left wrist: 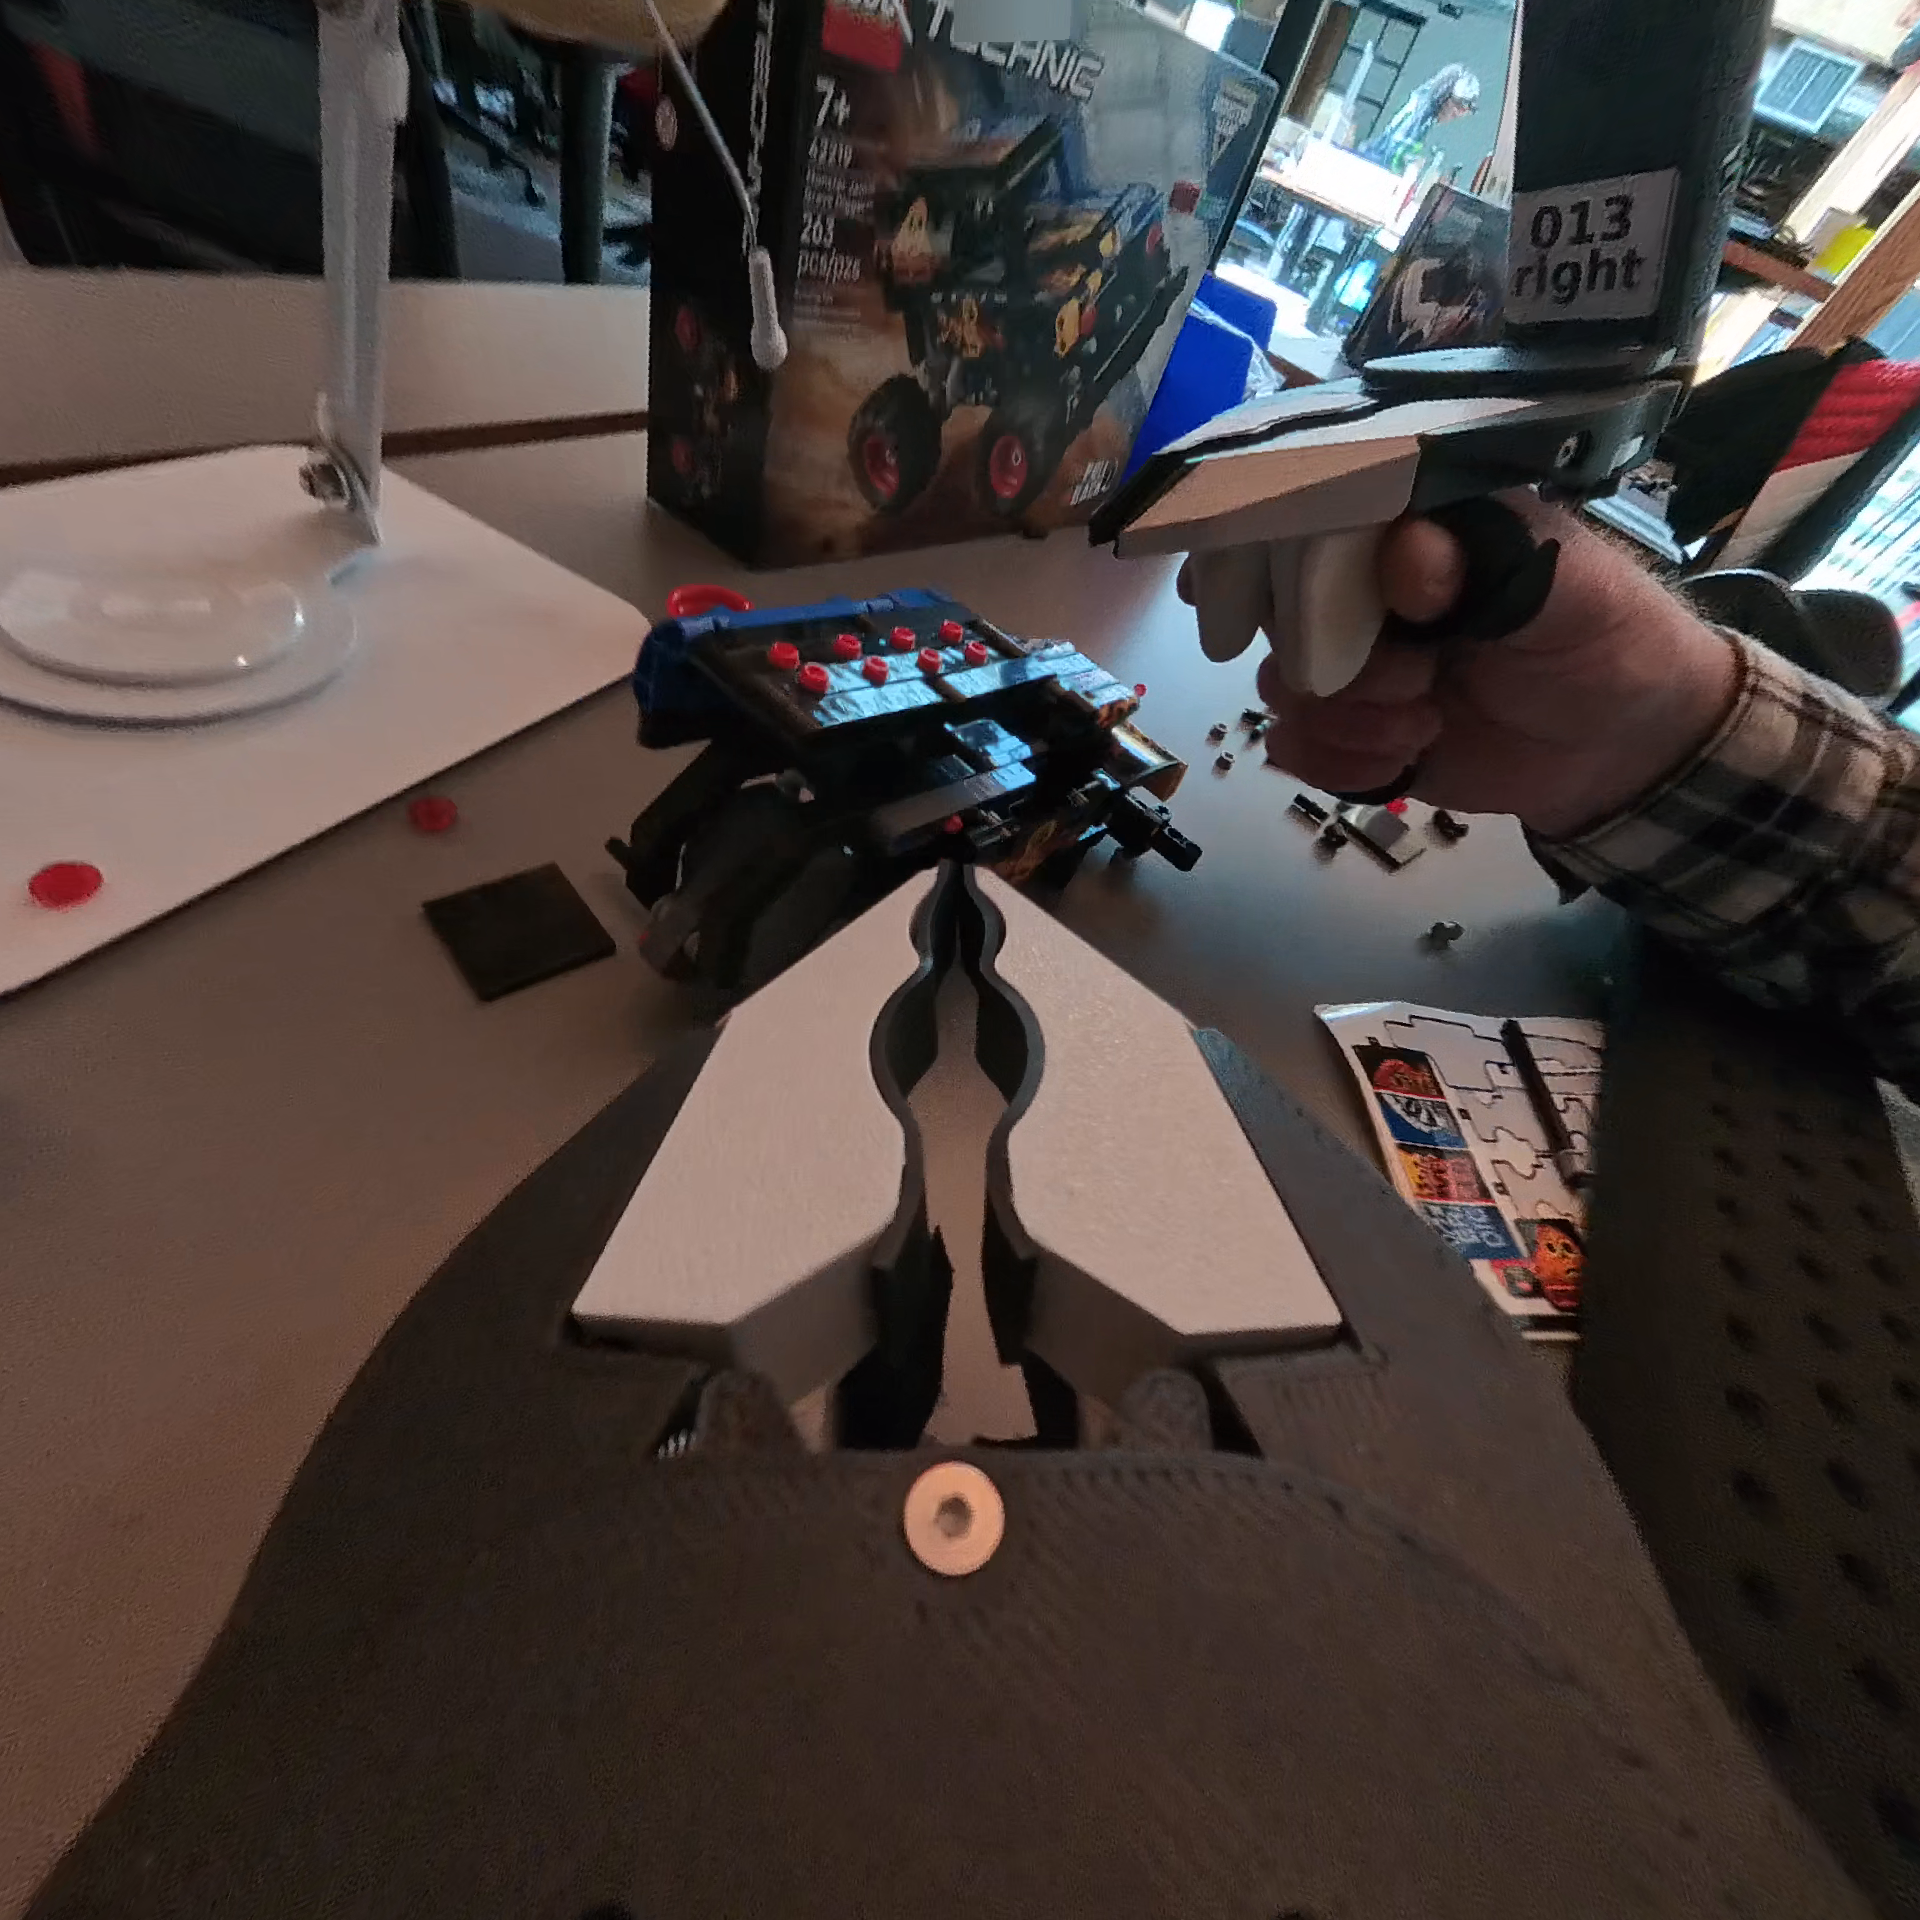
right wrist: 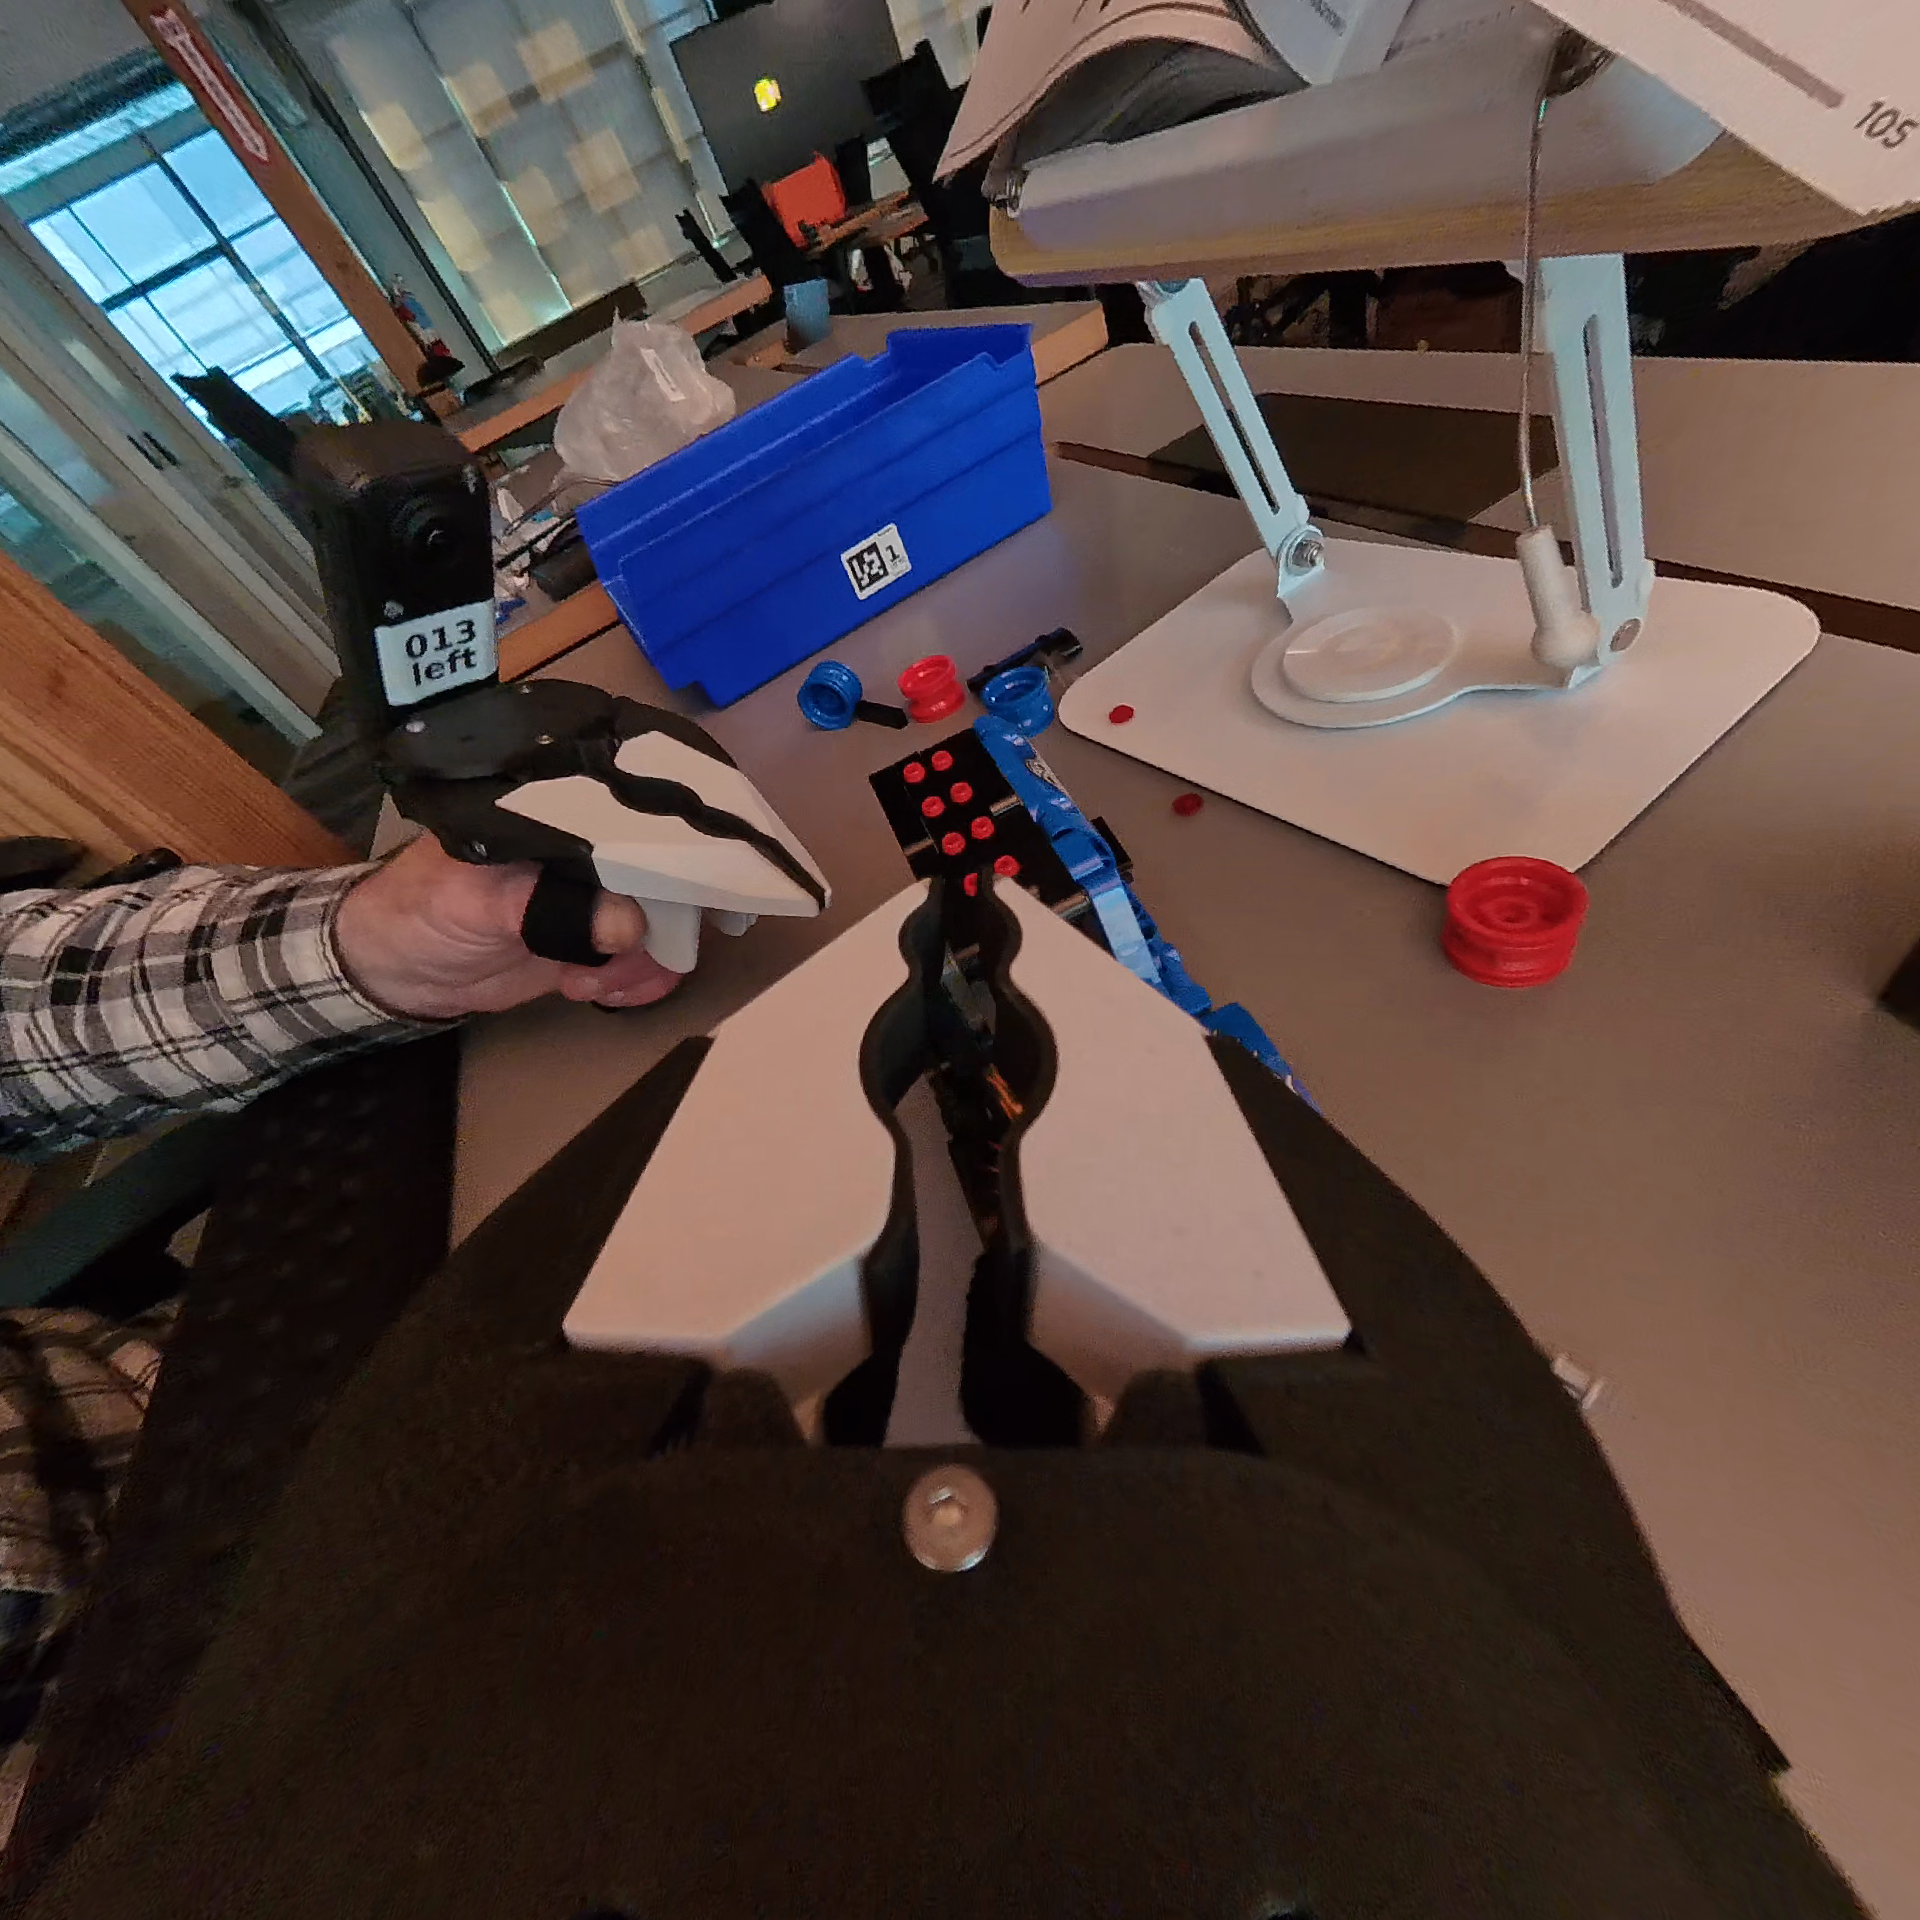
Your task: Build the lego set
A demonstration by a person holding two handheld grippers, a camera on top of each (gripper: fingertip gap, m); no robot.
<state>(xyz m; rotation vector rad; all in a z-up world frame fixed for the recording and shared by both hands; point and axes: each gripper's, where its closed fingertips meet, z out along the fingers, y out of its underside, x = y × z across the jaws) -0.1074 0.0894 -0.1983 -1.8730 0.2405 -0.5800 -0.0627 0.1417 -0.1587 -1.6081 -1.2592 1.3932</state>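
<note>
A grey table holds a half-built toy truck point(left wrist: 894, 769) of black, blue and orange parts, with red studs along its top. It lies tilted near the middle of the table. Its long axis runs across the left wrist view, and away from the camera in the right wrist view.

Behind the truck stands the set's box point(left wrist: 914, 301). To one side sits a white stand point(right wrist: 1444, 717) with a broad flat base, holding an open booklet overhead. A blue bin point(right wrist: 821, 520) sits further back, with two blue wheel hubs point(right wrist: 831, 694) and a small red hub point(right wrist: 928, 686) in front of it. A larger red hub point(right wrist: 1515, 920) lies alone beside the stand's base. A sticker sheet point(left wrist: 1475, 1153) and small loose black pieces point(left wrist: 1361, 826) lie to the right.

The left gripper point(left wrist: 954, 883) is closed, its tips right at the truck's near edge; whether it pinches a part is unclear. The right gripper point(right wrist: 961, 896) is nearly closed over the truck's end, apparently clamping it.
</note>
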